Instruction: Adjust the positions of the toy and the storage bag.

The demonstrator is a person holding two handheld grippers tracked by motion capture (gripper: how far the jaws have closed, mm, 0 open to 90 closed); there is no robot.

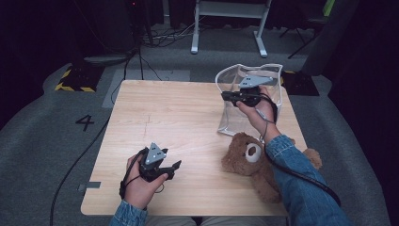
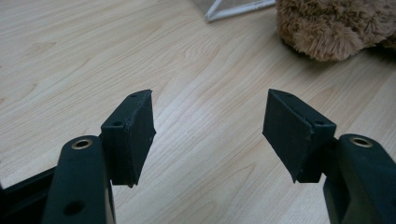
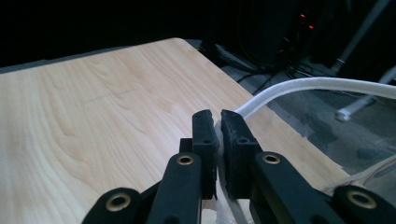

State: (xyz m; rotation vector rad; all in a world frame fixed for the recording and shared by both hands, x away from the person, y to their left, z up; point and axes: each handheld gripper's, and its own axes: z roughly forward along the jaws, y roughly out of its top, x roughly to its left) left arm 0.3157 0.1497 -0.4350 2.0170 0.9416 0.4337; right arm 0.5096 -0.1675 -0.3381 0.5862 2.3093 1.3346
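- Wooden table (image 1: 179, 117) under dim light carries a clear bag (image 1: 230, 125) with white piping at its far right, standing open-mouthed.
- Right gripper (image 3: 217, 122) is clamped on the bag's near-left rim.
- Teddy bear (image 1: 249, 160) lies just at 6 o'clock of the bag, head toward it, body trailing to 4 o'clock.
- Left gripper (image 2: 209, 133), jaws apart and empty, sits at the bear's 9 o'clock, likely the hand to fetch it.

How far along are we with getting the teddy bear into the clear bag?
Done: the right gripper is shut on the white-trimmed rim of the clear bag, which stands at the table's far right. In hand: that grip seems meant to hold the bag's mouth open. Left: the teddy bear lies on the table outside the bag, and the left gripper is open and empty.
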